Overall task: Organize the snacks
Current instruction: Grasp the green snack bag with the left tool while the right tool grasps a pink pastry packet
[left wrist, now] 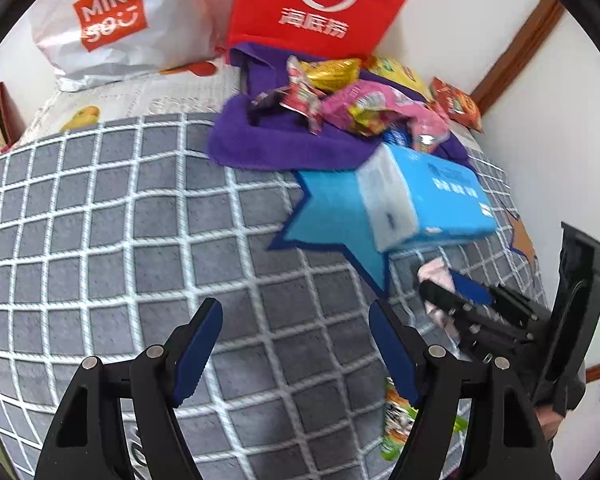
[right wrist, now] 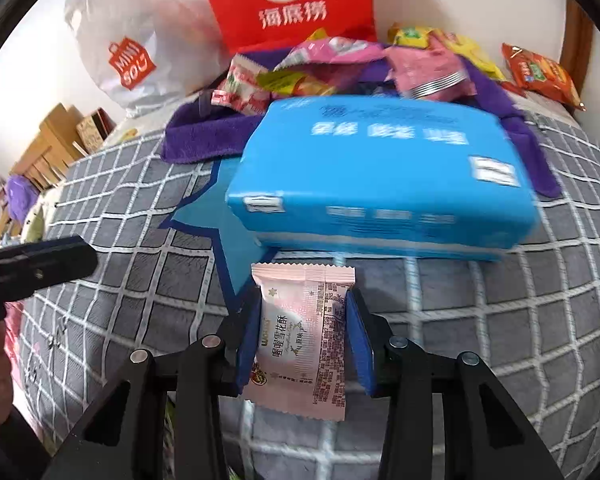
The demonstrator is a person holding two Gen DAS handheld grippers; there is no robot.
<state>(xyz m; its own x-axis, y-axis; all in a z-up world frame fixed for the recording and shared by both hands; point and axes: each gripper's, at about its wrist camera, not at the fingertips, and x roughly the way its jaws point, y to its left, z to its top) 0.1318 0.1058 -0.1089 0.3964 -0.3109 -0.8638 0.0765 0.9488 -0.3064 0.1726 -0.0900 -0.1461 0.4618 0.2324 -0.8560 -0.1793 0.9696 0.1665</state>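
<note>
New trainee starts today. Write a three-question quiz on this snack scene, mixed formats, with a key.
1. True or false: the left gripper holds a snack.
2. What does the right gripper grip? A) pink snack packet B) blue tissue pack C) red bag
3. Fill in: the snack pile lies on a ____ towel.

Key: 1 false; 2 A; 3 purple.

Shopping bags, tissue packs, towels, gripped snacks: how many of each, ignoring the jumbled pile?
Shopping bags: 2, the white bag and the red bag
Tissue packs: 1, the blue tissue pack
Towels: 1, the purple towel
Gripped snacks: 1, the pink snack packet in the right gripper
Total: 5
</note>
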